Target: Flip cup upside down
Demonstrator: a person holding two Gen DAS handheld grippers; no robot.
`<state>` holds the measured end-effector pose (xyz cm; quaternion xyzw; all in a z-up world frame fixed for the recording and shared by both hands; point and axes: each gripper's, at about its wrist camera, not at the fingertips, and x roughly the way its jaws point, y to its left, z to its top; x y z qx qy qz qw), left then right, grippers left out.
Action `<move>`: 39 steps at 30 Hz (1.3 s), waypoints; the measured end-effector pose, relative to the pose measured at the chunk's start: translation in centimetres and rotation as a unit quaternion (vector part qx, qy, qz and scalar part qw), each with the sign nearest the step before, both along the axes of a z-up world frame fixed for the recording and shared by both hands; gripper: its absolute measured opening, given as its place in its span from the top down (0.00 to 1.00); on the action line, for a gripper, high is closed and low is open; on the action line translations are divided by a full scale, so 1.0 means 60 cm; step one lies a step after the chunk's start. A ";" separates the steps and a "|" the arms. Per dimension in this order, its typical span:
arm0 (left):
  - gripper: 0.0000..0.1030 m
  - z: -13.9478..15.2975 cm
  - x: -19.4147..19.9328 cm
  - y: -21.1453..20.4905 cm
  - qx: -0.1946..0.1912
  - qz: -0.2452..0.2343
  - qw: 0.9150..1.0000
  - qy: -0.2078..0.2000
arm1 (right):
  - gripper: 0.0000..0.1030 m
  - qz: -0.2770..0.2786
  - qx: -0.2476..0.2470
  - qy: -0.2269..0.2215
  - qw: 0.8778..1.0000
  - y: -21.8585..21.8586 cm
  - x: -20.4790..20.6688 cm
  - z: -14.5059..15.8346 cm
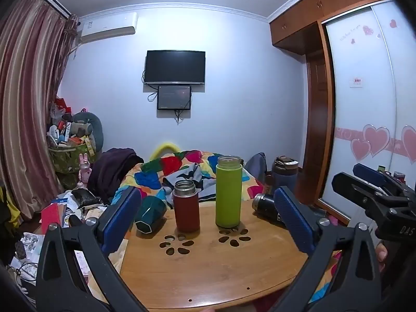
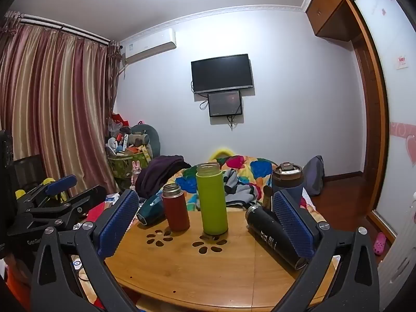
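Observation:
On the round wooden table a red flask and a taller green cup stand upright, mouths up, without lids. A dark teal cup lies on its side at the left, and a black flask lies on its side at the right. My left gripper is open and empty, held in front of the table. My right gripper is open and empty; the black flask lies just inside its right finger. The red flask and green cup stand between its fingers, farther off.
A grey lidded tumbler stands behind the table on the right. A bed with a colourful quilt lies beyond. Clutter and a basket fill the left; a wardrobe with sliding doors is on the right. Flower-shaped cutouts mark the tabletop.

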<state>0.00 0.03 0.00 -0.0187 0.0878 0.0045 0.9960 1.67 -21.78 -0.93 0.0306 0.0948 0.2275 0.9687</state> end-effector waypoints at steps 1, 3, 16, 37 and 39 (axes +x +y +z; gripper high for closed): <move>0.00 0.000 0.000 0.001 -0.001 0.003 1.000 0.000 | 0.00 0.000 0.000 -0.001 1.000 0.000 0.000 0.000; 0.00 0.000 0.001 -0.001 0.010 0.000 1.000 0.002 | 0.00 -0.002 0.000 -0.002 1.000 -0.001 -0.001 0.002; 0.00 0.003 -0.008 -0.005 0.007 -0.015 1.000 -0.007 | 0.00 -0.010 0.000 0.001 1.000 -0.004 0.002 -0.005; 0.00 0.000 -0.008 -0.010 0.016 -0.017 1.000 -0.009 | 0.00 -0.010 0.000 0.003 1.000 -0.004 0.002 -0.007; 0.00 0.000 -0.009 -0.010 0.016 -0.017 1.000 -0.009 | 0.00 -0.010 0.000 0.003 1.000 -0.004 0.002 -0.007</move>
